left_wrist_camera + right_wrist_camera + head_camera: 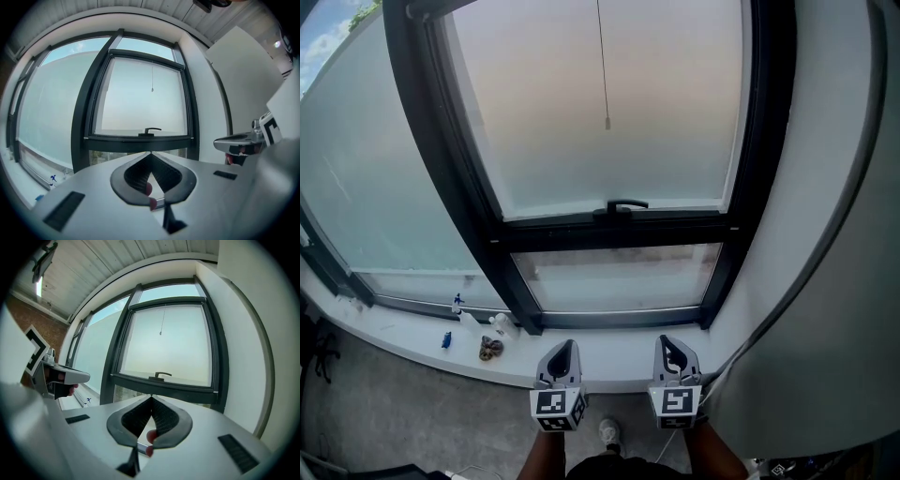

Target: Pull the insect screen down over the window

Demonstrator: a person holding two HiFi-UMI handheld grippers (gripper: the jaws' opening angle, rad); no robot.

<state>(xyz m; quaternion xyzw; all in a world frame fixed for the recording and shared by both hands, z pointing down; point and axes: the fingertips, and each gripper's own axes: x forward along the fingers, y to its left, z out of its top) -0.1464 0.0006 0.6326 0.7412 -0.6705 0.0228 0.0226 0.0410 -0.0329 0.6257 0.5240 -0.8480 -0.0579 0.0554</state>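
Left gripper point(565, 347) and right gripper point(668, 341), fingers pressed together and empty, are facing the pull cord point(604, 84) hanging well above; nudged, it could swing away.

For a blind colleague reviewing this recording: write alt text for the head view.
The left gripper and right gripper, both shut, point side by side at a dark-framed window over its white sill. A thin cord hangs down the hazy upper pane, above a black handle on the crossbar.
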